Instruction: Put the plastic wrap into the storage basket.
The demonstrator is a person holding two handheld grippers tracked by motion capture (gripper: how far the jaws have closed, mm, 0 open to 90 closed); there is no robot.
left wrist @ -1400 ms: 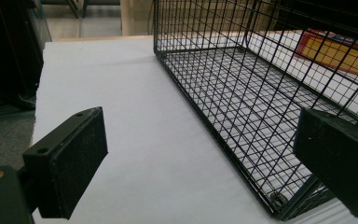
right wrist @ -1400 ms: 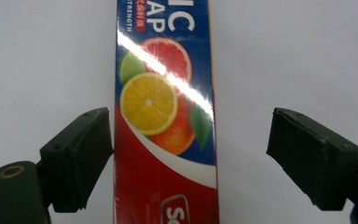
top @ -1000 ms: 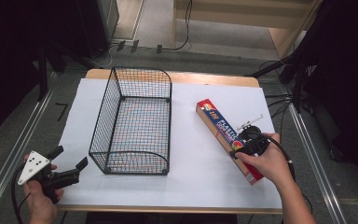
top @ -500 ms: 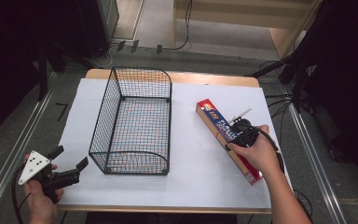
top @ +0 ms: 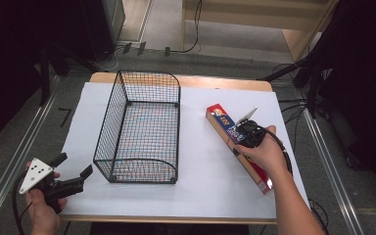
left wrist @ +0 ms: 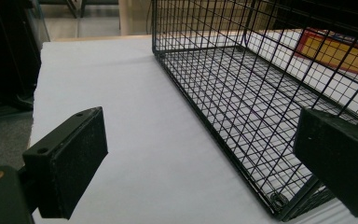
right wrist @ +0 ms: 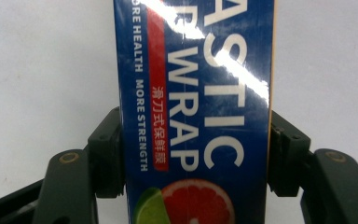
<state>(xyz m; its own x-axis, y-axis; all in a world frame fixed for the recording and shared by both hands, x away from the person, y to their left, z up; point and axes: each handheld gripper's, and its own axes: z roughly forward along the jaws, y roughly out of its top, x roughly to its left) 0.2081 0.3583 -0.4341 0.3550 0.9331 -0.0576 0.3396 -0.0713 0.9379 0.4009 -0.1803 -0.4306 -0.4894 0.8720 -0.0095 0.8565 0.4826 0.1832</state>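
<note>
The plastic wrap box [top: 239,147] lies flat on the white table cover [top: 205,166], to the right of the wire basket [top: 142,128] and apart from it. Its long axis runs on a slant, from the far end nearer the basket to the near end toward the table's right edge. The right gripper [top: 245,133] sits over the box's middle, with the right hand [top: 262,152] on top of it and the forearm reaching in from the lower right. In the right gripper view its jaws stand on either long side of the box [right wrist: 196,112], pressed against it. The left gripper [top: 71,169], held by the left hand [top: 41,208] at the near left corner, has its jaws spread wide, pointing toward the basket's near left corner [left wrist: 279,200].
</note>
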